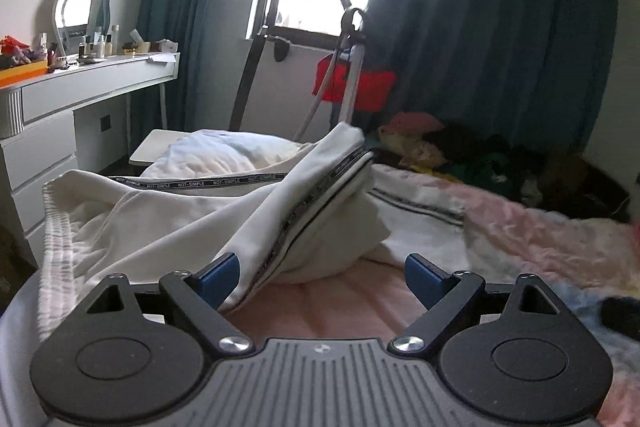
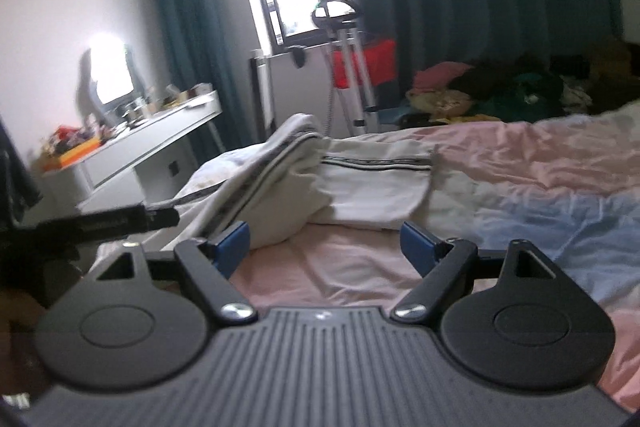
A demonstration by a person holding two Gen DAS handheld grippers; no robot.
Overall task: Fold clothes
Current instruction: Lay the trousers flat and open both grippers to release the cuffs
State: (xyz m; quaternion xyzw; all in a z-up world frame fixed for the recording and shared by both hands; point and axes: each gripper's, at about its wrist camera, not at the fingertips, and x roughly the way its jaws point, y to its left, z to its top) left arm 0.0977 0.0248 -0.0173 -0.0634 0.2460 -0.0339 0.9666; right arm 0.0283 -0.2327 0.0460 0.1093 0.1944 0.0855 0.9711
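White trousers point(image 1: 192, 223) with a black lettered side stripe lie half folded on the bed; one leg is doubled over into a raised fold. They also show in the right wrist view point(image 2: 360, 187). My left gripper point(image 1: 322, 277) is open, its blue left pad point(image 1: 220, 277) touching the edge of the folded leg, nothing clamped. My right gripper point(image 2: 326, 245) is open and empty, just in front of the trousers, its left pad point(image 2: 234, 245) near the fold. The left gripper's dark body point(image 2: 92, 223) shows at the left of the right wrist view.
The bed has a pink and pale blue sheet point(image 2: 520, 179). A pile of mixed clothes point(image 1: 480, 155) lies at its far side. A white dressing table point(image 1: 80, 95) with bottles stands at the left. A garment steamer stand point(image 1: 348, 67) stands by the window, with dark curtains behind.
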